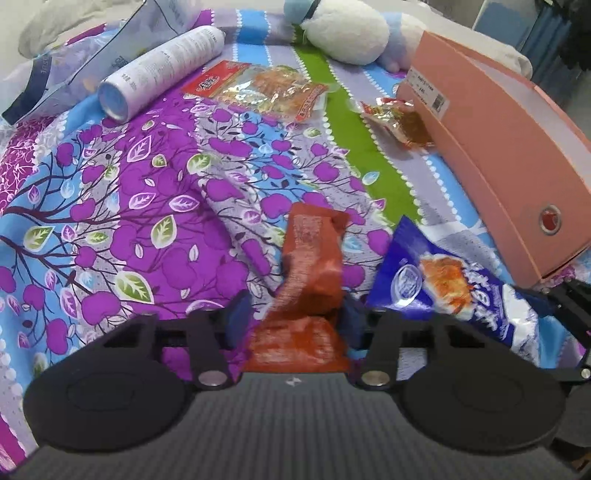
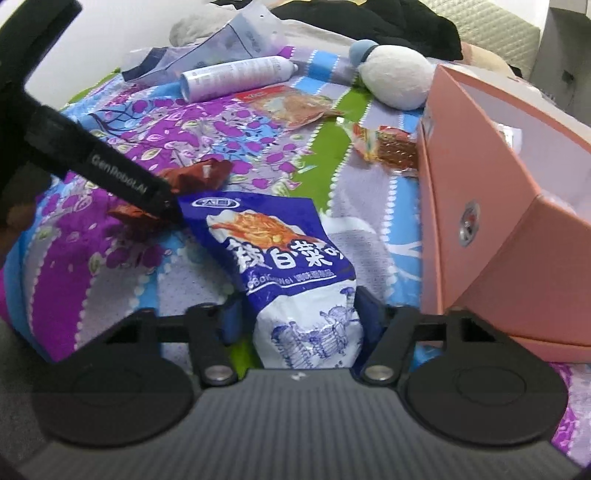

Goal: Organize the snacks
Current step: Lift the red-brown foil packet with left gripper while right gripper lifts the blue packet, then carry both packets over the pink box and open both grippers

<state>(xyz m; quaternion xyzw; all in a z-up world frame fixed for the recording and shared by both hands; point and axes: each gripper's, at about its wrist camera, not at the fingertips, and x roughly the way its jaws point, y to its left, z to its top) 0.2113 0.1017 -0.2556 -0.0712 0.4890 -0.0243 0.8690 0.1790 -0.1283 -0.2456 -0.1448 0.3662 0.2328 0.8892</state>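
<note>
Four snack packets are showing. The left gripper [image 1: 293, 321] is pinching one orange packet [image 1: 310, 269]; the right gripper [image 2: 301, 317] is clamping one blue-and-white packet [image 2: 291, 266]. Two red packets [image 1: 258, 90] are lying at twelve o'clock beside one pink box [image 1: 498, 147].

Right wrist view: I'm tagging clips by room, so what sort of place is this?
Probably a bedroom: the snacks lie on a floral bedsheet, with a plush toy and dark clothing behind.

Both wrist views look steeply down, close over the shared bedspread [image 1: 129, 206].
</note>
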